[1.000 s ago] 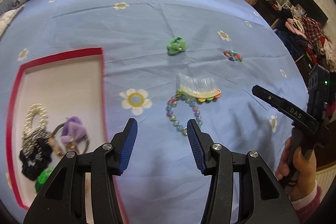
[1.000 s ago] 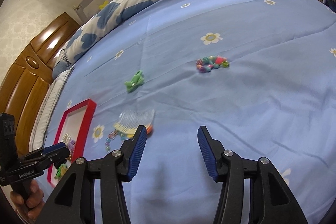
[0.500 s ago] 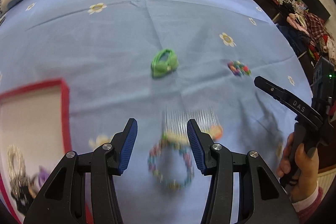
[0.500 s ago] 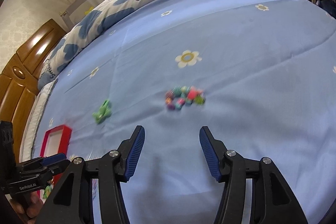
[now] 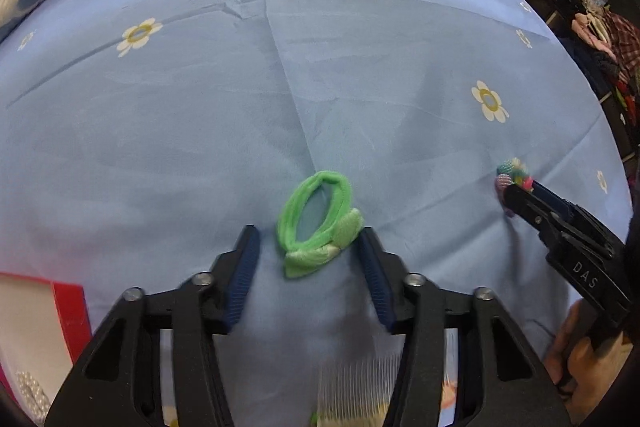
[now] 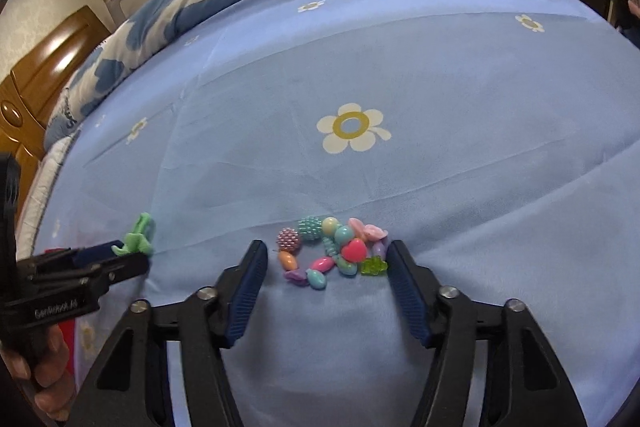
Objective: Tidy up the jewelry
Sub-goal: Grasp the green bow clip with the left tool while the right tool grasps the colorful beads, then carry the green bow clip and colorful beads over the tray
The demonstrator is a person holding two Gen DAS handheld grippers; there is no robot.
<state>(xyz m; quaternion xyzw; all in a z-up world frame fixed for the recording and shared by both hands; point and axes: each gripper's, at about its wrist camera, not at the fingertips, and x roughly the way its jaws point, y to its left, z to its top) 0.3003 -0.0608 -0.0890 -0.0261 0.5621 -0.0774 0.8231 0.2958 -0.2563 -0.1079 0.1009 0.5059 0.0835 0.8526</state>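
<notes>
Two pickups are getting under way at once on the bed [image 5: 360, 75], which is covered in a blue sheet with a daisy print. The left gripper [image 5: 308, 251] is closing around a green hair tie [image 5: 318, 223] that is lying flat on the sheet; the tie is sitting between the jaws, the right-hand pad nearly touching its knotted end while the other pad is standing just clear, so nothing is clamped yet. The right gripper [image 6: 326, 267] is likewise narrowing over a bunched beaded bracelet [image 6: 332, 253] — pastel beads, a pink heart, a green bear-shaped charm — with both pads just beside the heap and not visibly pressing on it.

At the lower left of the left wrist view, the red-rimmed tray [image 5: 68, 311] is waiting with a pearl piece [image 5: 30, 393] already in it; a clear hair comb [image 5: 360, 383] is lying on the sheet below the left gripper, not yet collected.

The step in hand looks like the grasp itself, well short of the finish. Next, each gripper likely needs to finish closing — low enough to catch the soft tie and the loose beads rather than pinching the sheet — then lift and carry toward the tray. The bracelet seems the riskier catch, since the beads may slide apart.
</notes>
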